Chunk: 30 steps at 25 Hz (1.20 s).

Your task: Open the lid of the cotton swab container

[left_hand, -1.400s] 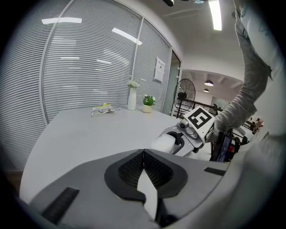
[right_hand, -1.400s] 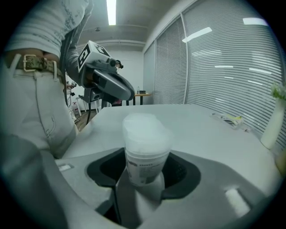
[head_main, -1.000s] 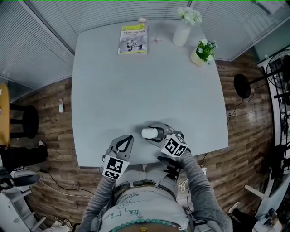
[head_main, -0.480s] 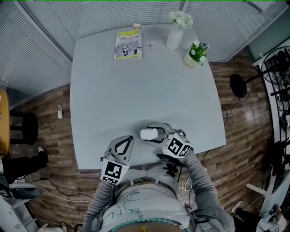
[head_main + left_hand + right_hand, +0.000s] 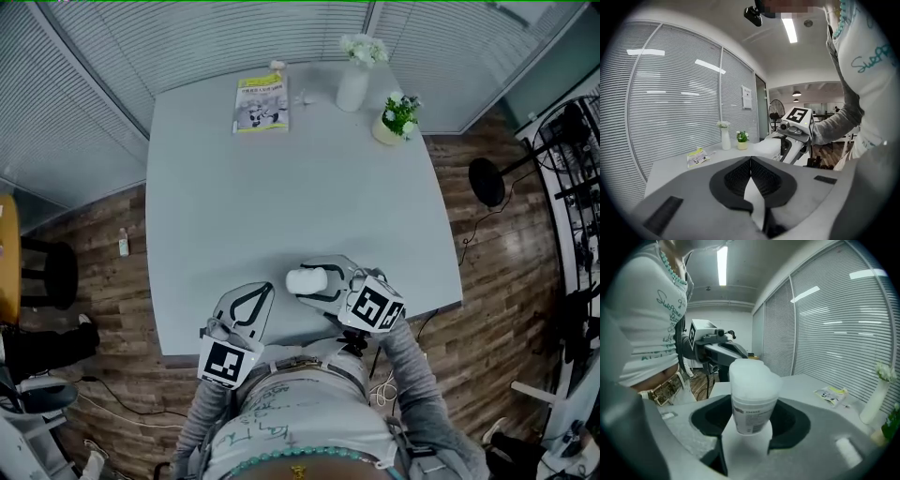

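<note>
Right gripper (image 5: pixel 317 279) is noted clamped on the cotton swab container (image 5: pixel 751 401). The container is held crosswise between its jaws, the labelled body seated in the pads, the lid (image 5: pixel 752 373) standing clear of them and seen in place. Left gripper (image 5: pixel 750 161) is recorded closed, jaws meeting, nothing between them. It is held just left of the right gripper, apart from the container. The bench (image 5: pixel 281 187) is seen beneath both.

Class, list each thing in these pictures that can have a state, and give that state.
Cotton swab container: lid on, held between the right jaws.
Left gripper: shut, empty.
Right gripper: shut on the container.
Booklet: closed, lying flat.
Vase: upright, holding flowers.
Potted plant: upright.
</note>
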Each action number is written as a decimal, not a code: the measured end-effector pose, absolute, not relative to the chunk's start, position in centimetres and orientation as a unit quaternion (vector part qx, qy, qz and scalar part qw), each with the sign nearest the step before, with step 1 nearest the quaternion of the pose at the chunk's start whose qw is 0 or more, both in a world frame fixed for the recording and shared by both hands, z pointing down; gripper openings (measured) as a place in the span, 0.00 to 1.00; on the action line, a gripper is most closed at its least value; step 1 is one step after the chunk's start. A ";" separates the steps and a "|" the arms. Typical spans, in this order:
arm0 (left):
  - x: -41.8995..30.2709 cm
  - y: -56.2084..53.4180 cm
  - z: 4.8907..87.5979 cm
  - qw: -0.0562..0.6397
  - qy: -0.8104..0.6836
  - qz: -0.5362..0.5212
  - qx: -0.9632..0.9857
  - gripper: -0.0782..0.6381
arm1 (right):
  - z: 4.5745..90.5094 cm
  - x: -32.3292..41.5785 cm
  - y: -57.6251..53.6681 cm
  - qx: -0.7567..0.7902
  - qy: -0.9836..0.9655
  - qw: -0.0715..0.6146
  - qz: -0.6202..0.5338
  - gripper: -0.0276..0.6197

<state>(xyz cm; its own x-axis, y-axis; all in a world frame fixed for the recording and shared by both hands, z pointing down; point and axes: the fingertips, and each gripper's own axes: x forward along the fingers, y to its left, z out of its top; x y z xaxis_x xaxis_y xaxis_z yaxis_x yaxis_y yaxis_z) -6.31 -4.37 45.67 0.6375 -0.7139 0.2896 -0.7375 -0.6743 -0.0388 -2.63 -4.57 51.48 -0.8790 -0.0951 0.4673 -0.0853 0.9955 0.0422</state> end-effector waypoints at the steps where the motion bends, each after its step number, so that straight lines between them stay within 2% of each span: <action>1: -6.2 -4.4 45.1 0.039 -0.398 0.136 0.906 0.11 | 51.0 -2.7 -4.5 0.045 -0.969 0.241 -0.012 0.41; 18: -5.0 -2.7 43.3 0.003 -0.313 0.167 0.935 0.12 | 49.9 -3.3 -3.6 0.058 -0.968 0.244 -0.015 0.41; 20: -5.0 -2.2 43.7 -0.011 -0.292 0.196 0.936 0.16 | 50.0 -3.3 -3.5 0.059 -0.966 0.251 -0.023 0.41; 23: -4.6 -1.7 43.8 -0.033 -0.259 0.233 0.937 0.29 | 50.1 -3.4 -3.3 0.062 -0.963 0.260 -0.034 0.41; 30: -3.8 -1.0 44.0 -0.063 -0.197 0.283 0.937 0.41 | 50.8 -3.8 -2.3 0.052 -0.956 0.282 -0.056 0.41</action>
